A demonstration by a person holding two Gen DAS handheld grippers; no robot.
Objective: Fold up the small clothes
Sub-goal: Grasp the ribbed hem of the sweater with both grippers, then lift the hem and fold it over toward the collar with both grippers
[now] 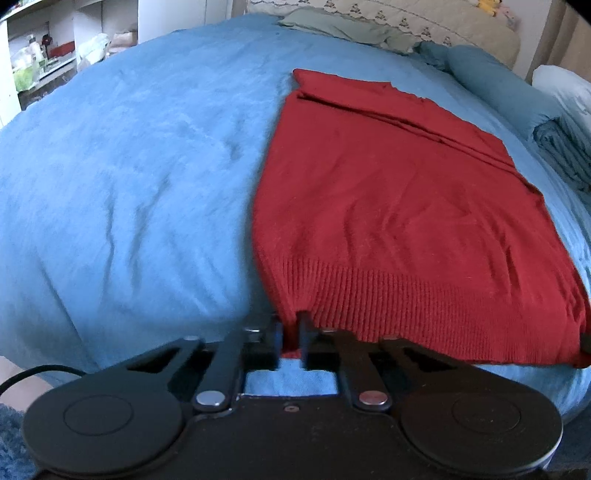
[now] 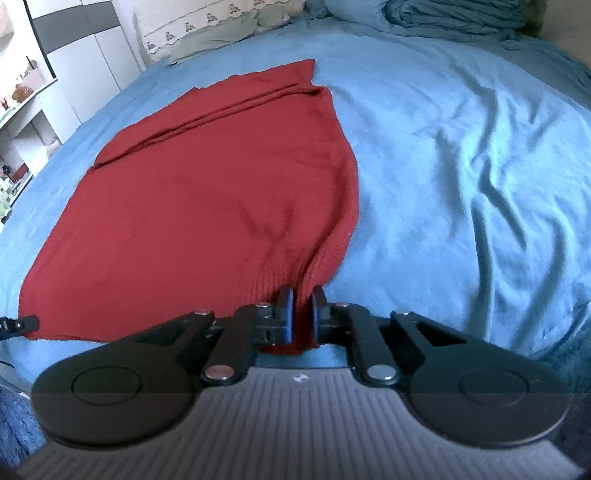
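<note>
A red knit sweater (image 1: 399, 206) lies flat on a blue bed cover (image 1: 129, 177), its ribbed hem toward me and a folded sleeve across its far part. My left gripper (image 1: 291, 325) is shut on the hem's near left corner, red fabric pinched between its black pads. In the right wrist view the same red sweater (image 2: 207, 192) spreads to the left, and my right gripper (image 2: 302, 302) is shut on the hem's near right corner, the cloth bunched between its blue-edged pads. The left gripper's tip (image 2: 22, 325) shows at the left edge there.
Pillows and a patterned cream cover (image 1: 424, 22) lie at the bed's head. A rolled blue quilt (image 2: 454, 14) sits at the far right. White shelves (image 1: 37, 55) with small items stand left of the bed. Wrinkled blue cover (image 2: 480, 166) stretches right of the sweater.
</note>
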